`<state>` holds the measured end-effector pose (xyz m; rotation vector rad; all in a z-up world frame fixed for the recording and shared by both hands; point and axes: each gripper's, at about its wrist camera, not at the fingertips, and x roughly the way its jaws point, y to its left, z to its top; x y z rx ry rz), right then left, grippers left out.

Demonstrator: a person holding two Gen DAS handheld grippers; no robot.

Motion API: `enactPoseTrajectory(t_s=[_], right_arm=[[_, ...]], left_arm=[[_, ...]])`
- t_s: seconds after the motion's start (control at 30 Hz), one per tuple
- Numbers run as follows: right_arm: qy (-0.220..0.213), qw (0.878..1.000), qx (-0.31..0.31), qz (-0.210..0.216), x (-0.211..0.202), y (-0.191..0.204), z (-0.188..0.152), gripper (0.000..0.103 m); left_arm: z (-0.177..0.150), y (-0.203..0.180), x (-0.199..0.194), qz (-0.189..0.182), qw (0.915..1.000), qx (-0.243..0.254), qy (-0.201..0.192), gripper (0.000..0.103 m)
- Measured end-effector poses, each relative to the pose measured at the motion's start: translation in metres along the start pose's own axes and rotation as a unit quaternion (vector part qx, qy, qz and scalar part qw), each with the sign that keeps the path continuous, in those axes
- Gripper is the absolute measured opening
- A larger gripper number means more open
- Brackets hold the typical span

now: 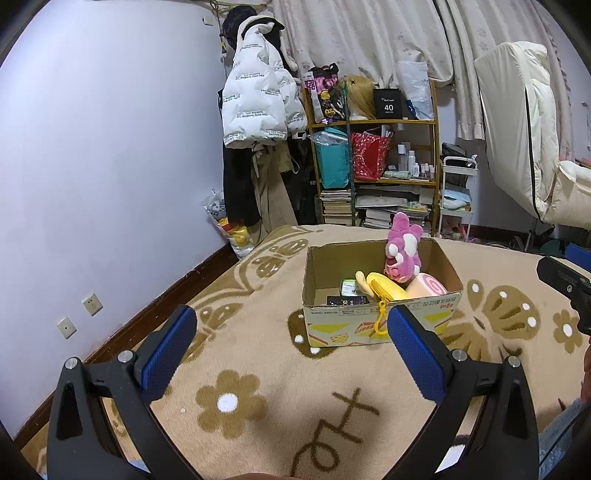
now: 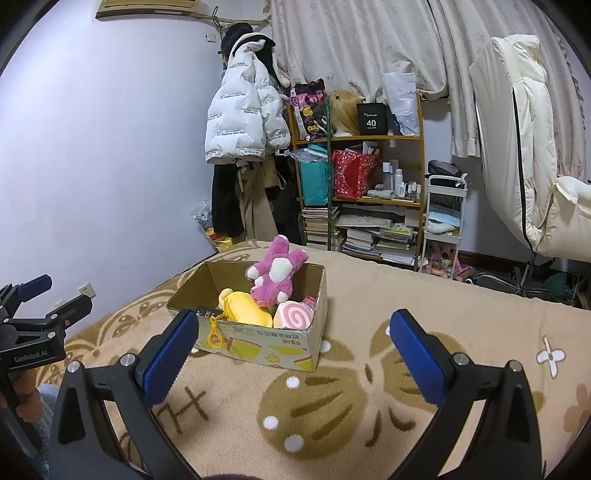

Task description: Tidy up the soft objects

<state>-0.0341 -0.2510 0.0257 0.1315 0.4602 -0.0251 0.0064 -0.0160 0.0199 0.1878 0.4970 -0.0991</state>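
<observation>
Soft toys fill a cardboard box (image 1: 380, 325) set on a beige flowered blanket (image 1: 258, 369), at the centre of the left wrist view and left of centre in the right wrist view. A pink plush animal (image 2: 277, 273) stands tallest at the back of the box, rising above the rim. Beside it lie a yellow plush (image 2: 243, 308), whose yellow clip (image 2: 215, 334) hangs over the front wall, and a pink swirl-roll cushion (image 2: 295, 315) against the right-hand corner. A small dark packet (image 1: 343, 301) sits low on the left inside.

Both tools are held short of the box, touching nothing. The left tool (image 1: 291, 354) fills the bottom of its own frame, blue pads (image 1: 170, 350) spread wide apart; it also shows at the left edge of the right wrist view. The right tool (image 2: 291, 354) is likewise spread wide and empty.

Behind, in the upper half of both frames, a white puffer jacket (image 1: 255, 85) hangs beside a crowded shelf (image 1: 373, 122) and pale curtains (image 1: 369, 33).
</observation>
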Motion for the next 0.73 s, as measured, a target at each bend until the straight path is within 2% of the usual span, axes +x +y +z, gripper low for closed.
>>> enactPoseTrajectory(t_s=[0.73], right_arm=[[0.0, 1.0, 0.0, -0.002, 0.001, 0.0002, -0.0012, 0.103]], left_arm=[[-0.0015, -0.0045, -0.0015, 0.0, 0.9999, 0.016, -0.001, 0.102]])
